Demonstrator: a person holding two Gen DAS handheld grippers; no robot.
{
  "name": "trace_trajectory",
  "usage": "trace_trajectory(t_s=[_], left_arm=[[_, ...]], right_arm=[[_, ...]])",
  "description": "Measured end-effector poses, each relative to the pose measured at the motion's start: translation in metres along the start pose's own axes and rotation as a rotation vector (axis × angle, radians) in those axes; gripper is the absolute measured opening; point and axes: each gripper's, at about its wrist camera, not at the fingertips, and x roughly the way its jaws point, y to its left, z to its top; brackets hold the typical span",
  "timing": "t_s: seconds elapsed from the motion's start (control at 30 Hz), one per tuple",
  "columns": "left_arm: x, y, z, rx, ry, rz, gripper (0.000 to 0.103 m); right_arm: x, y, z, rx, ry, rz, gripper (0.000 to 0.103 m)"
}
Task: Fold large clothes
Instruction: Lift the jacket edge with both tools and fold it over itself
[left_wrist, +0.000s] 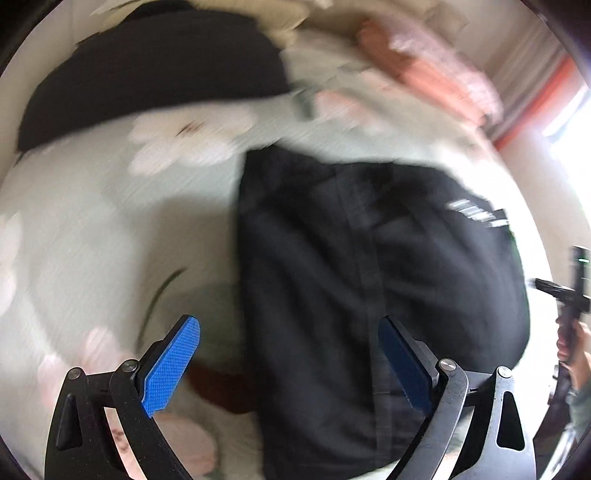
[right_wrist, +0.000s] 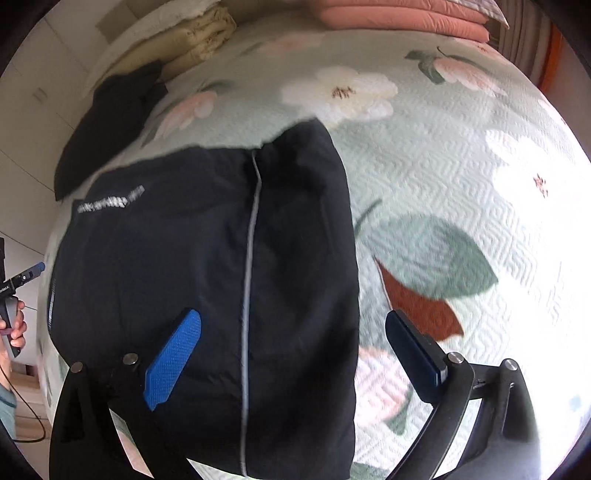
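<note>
Floral bedspread (right_wrist: 461, 177) under a folded black jacket (right_wrist: 221, 277) — both grippers hover over it, empty.

Pale green quilting with big blossoms fills both views, and the jacket lies on it as a compact dark block, its long axis running away from the cameras along the grey zip line (right_wrist: 249, 295). It sits below and ahead of the right gripper (right_wrist: 293, 354), whose jaws straddle the garment's right edge — one blue pad over the cloth, the other over bare quilt — spread fully wide and pressing on nothing. Seen from the blurred left wrist view, the left gripper (left_wrist: 290, 363) likewise stands wide open and holds nothing, straddling the left edge. Neither hand looks clearly nearer. A second dark garment (right_wrist: 110, 125) lies well apart toward the far corner.
</note>
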Motion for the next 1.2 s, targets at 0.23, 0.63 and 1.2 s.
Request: trace_trajectory(t_s=[0.23, 0.63, 1.2], left_arm=[[0.051, 0.023, -0.009, -0.141, 0.132, -0.238, 0.099], [0.082, 0.030, -0.003, -0.221, 0.163, -0.402, 0.100], [0.023, -0.009, 0.003, -0.208, -0.042, -0.487, 0.036]], right_arm=[[0.032, -0.029, -0.004, 0.137, 0.004, 0.124, 0.103], [0.071, -0.043, 0.020, 0.107, 0.096, 0.324, 0.103], [0.029, 0.017, 0.009, -0.051, -0.049, 0.370, 0.037]])
